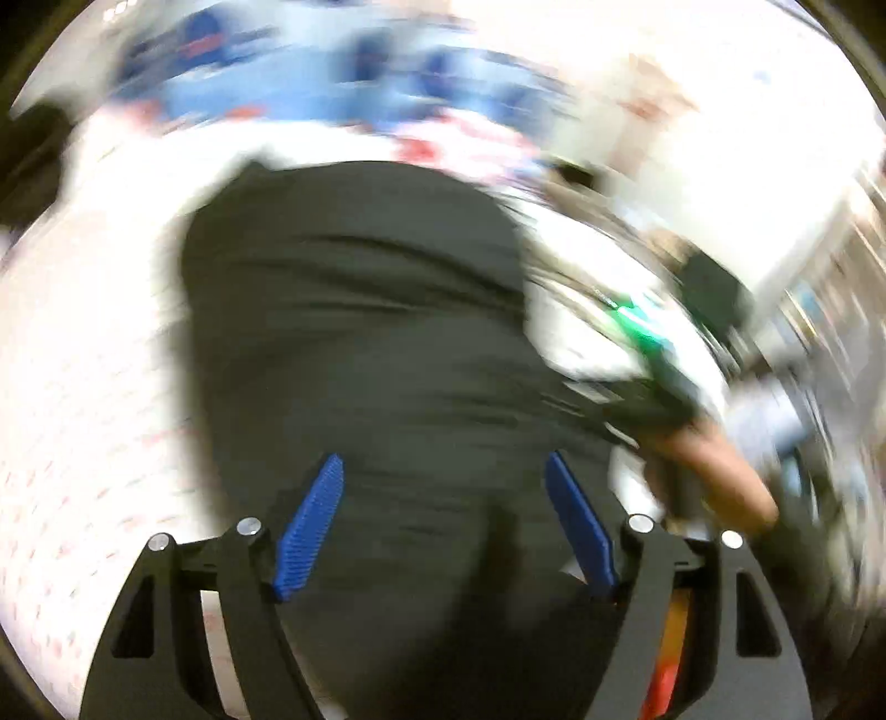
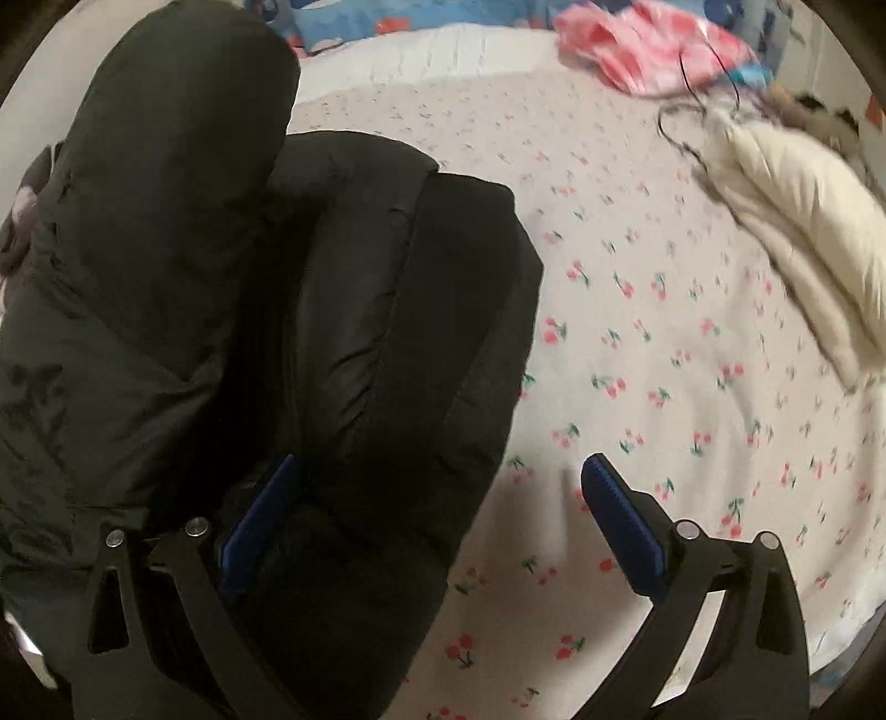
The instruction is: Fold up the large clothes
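The black puffer jacket (image 2: 343,343) lies bunched on the cherry-print bedsheet (image 2: 664,343), filling the space ahead of and under my left gripper (image 1: 443,498), whose blue pads stand apart above the fabric without pinching it. My right gripper (image 2: 443,509) also has its pads spread wide, the left one against the jacket's edge and the right one over bare sheet. Farther ahead to the right I see a cream jacket (image 2: 803,232) and pink cloth (image 2: 653,50).
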{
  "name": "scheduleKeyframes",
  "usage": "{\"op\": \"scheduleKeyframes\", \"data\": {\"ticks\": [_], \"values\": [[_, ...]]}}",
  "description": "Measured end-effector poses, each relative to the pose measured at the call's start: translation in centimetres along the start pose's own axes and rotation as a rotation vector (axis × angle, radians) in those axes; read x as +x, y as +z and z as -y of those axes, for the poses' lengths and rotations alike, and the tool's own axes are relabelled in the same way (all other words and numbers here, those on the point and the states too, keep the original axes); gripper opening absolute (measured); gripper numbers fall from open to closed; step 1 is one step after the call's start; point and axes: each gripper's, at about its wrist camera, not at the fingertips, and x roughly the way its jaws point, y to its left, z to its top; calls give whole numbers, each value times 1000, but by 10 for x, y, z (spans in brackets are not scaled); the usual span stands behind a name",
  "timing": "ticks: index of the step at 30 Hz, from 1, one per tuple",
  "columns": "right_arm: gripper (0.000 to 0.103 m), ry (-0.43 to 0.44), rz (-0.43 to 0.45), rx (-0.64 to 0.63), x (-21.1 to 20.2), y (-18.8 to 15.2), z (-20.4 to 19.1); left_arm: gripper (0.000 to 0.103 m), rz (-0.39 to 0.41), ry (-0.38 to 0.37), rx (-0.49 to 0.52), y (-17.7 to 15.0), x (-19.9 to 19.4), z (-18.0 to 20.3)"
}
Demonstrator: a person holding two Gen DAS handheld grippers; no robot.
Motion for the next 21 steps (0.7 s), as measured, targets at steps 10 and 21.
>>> {"op": "scheduleKeyframes", "data": {"ticks": [10, 21], "values": [[96, 85, 249, -82, -75, 55, -77, 75, -71, 94, 11, 26, 67, -8], [97, 96, 99, 199, 19, -17, -30, 95, -142, -229, -367, 17, 68, -98]]}}
